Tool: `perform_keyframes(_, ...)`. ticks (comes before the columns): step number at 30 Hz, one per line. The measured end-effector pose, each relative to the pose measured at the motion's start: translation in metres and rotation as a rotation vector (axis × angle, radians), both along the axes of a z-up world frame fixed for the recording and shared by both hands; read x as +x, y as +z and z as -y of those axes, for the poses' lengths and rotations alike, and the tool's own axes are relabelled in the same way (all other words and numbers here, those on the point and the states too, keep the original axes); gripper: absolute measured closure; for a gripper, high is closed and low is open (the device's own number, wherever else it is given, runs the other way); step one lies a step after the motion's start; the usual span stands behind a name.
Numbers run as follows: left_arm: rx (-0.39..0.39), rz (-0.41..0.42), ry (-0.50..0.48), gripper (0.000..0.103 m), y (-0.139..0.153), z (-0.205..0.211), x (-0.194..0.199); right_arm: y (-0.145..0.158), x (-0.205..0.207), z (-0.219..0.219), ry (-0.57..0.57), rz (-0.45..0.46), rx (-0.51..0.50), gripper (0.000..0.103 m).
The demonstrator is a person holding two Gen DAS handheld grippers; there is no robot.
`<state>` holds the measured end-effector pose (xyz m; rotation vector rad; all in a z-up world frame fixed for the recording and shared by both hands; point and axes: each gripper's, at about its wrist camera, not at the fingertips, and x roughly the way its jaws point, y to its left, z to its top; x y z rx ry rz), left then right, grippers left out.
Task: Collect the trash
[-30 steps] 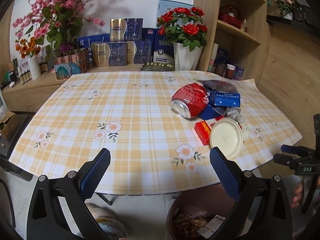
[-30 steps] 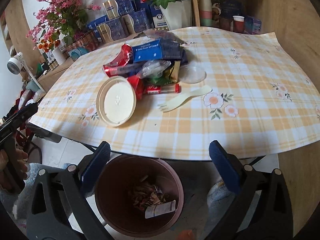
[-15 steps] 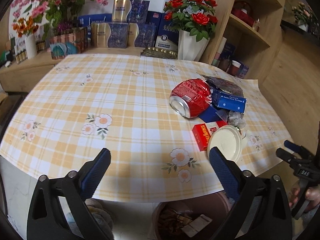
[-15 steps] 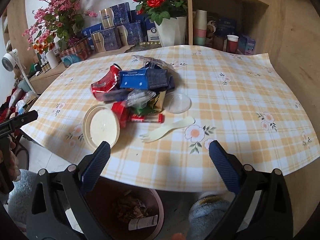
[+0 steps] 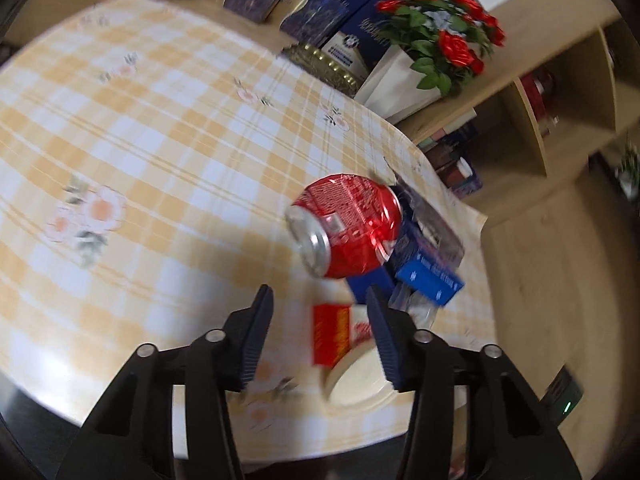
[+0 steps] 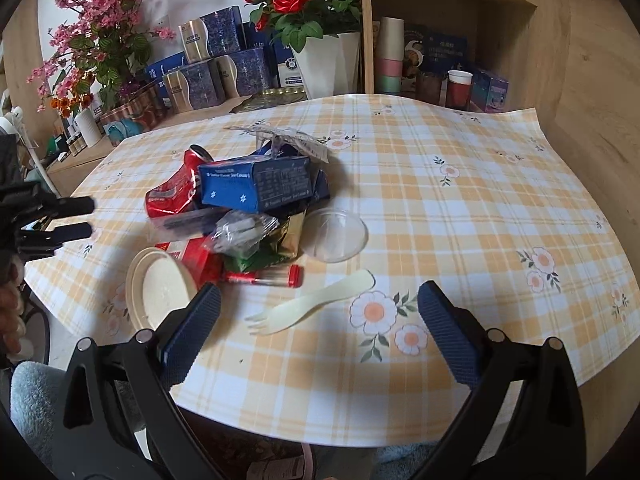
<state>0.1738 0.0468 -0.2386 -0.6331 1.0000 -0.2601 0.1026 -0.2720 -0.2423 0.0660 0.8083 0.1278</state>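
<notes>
left wrist | crushed red can [image 5: 352, 228] lying sideways; left tool [image 5: 318, 300] closing, empty | right tool [image 6: 318, 312] apart

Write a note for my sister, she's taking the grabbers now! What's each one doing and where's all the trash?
Left gripper: empty, jaws closing, aimed at the red can.
Right gripper: open, empty, over the table edge near the plastic fork.
Trash is piled on the table: can, blue carton, cream lid, clear lid, wrappers.
Done: nothing lifted from this pile.
Left: all of it.
</notes>
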Motion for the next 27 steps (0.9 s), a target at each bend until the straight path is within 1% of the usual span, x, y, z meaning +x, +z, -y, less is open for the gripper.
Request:
perform_keyframes(3, -0.074, -0.047, 0.050, 0.059, -0.015, 0.004, 0.023, -0.001, 0.005, 0.003, 0.004, -0.002, 0.013, 0.006)
perform_keyframes(6, -0.169, -0.107, 0.126, 0.060, -0.032, 0.004, 0.044, 0.000, 0.008, 0.005, 0.002, 0.004, 0.004, 0.006)
perform_keyframes(8, -0.197, -0.130, 0.170, 0.062, -0.037, 0.002, 0.051, 0.000, 0.009, 0.007, 0.002, 0.006, 0.000, 0.006)
perform_keyframes(10, -0.223, -0.134, 0.203, 0.063, -0.040, 0.002, 0.057, 0.000, 0.010, 0.009, 0.003, 0.006, -0.001, 0.006)
perform_keyframes(17, -0.220, -0.157, 0.217, 0.063, -0.051, 0.010, 0.072, -0.002, 0.015, 0.016, -0.005, 0.005, 0.009, 0.006)
perform_keyframes(19, -0.194, -0.164, 0.201, 0.081, -0.055, 0.014, 0.074, 0.000, 0.017, 0.018, -0.001, 0.011, 0.023, 0.006)
perform_keyframes(21, -0.188, -0.145, 0.194, 0.082, -0.055, 0.014, 0.073, 0.002, 0.019, 0.018, 0.011, 0.019, 0.020, 0.006)
perform_keyframes(25, -0.152, -0.057, 0.164, 0.084, -0.037, 0.012, 0.069, 0.013, 0.029, 0.015, 0.047, 0.043, -0.001, 0.006)
perform_keyframes(26, -0.144, -0.037, 0.159, 0.084, -0.030, 0.010, 0.068, 0.017, 0.034, 0.015, 0.057, 0.048, 0.006, 0.006)
perform_keyframes(27, -0.132, -0.006, 0.153, 0.084, -0.022, 0.008, 0.067, 0.023, 0.041, 0.015, 0.072, 0.051, 0.038, 0.006)
